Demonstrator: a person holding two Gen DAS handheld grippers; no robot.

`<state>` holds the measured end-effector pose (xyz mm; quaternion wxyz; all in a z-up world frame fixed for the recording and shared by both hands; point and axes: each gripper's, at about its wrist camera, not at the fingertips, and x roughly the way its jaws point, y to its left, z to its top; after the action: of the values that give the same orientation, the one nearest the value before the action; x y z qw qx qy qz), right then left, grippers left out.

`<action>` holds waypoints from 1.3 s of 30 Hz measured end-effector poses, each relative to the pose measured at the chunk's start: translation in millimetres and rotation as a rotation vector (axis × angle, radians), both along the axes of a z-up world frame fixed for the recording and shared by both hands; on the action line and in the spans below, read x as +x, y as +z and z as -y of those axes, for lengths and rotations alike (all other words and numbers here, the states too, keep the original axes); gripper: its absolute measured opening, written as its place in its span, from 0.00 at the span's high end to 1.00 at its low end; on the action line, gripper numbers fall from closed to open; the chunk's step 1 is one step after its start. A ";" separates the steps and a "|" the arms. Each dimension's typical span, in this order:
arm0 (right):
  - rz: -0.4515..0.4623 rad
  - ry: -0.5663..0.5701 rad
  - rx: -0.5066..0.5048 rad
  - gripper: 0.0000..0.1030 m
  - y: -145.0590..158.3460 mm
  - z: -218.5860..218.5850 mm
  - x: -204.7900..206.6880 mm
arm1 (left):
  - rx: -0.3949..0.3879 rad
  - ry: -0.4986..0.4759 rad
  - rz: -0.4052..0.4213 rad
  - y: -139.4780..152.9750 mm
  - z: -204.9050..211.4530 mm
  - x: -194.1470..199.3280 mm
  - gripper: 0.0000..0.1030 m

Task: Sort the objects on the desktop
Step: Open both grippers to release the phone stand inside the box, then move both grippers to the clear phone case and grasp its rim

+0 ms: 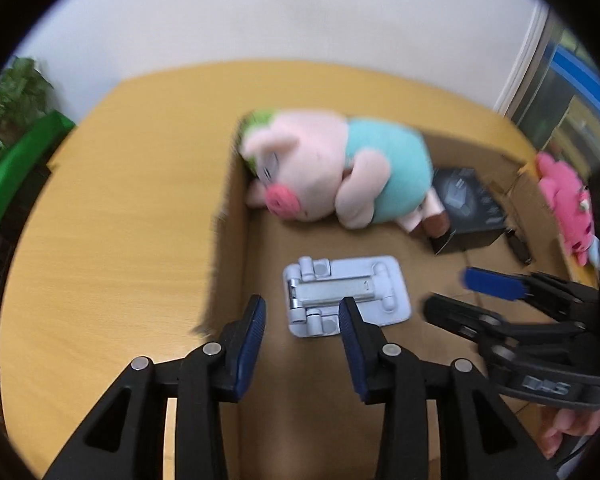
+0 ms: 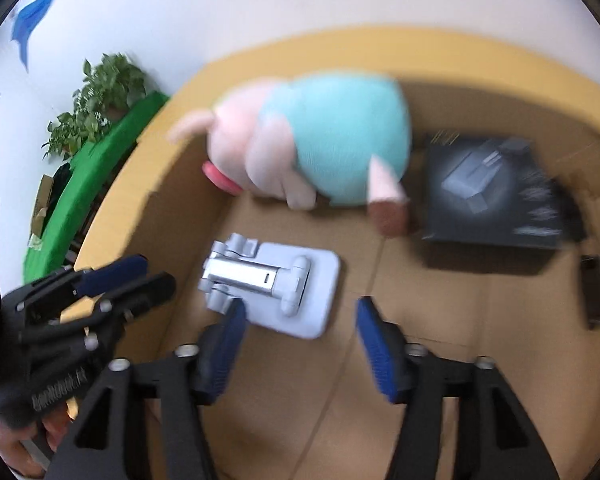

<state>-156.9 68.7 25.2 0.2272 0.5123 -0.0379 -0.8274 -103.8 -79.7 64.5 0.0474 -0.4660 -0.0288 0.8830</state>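
A cardboard box (image 1: 232, 216) (image 2: 172, 200) lies open on the yellow table. In it lie a pink plush pig (image 1: 324, 176) (image 2: 312, 140) in a teal shirt, a folded silver phone stand (image 1: 346, 294) (image 2: 272, 284), a black carton (image 1: 468, 208) (image 2: 496, 192) and a small black bar (image 2: 594, 292). My left gripper (image 1: 302, 312) is open and empty over the box's near left wall, just short of the stand. My right gripper (image 2: 300, 316) is open and empty above the stand's near edge; it also shows in the left wrist view (image 1: 456, 292). The left gripper shows in the right wrist view (image 2: 156, 276).
A pink plush toy (image 1: 564, 204) lies outside the box at the right. A green ledge (image 1: 16, 168) (image 2: 96, 184) with a potted plant (image 2: 96, 100) runs along the left. The yellow table (image 1: 120, 220) ends at a white wall behind.
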 end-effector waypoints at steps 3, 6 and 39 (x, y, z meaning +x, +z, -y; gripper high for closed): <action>-0.138 -0.022 0.007 0.15 38.1 -19.2 50.9 | -0.002 -0.004 -0.134 30.7 7.6 42.8 0.51; -0.285 -0.056 0.057 0.01 64.1 -36.1 108.5 | -0.010 -0.033 -0.272 52.4 5.7 94.8 0.28; -0.115 -0.017 0.054 0.29 -65.3 -41.4 216.8 | 0.189 -0.090 0.023 -96.2 -2.7 163.0 0.48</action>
<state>59.8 110.2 -40.1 0.2081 0.4696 -0.0070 -0.8580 59.2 -77.0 -31.7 0.1305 -0.4703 -0.0916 0.8680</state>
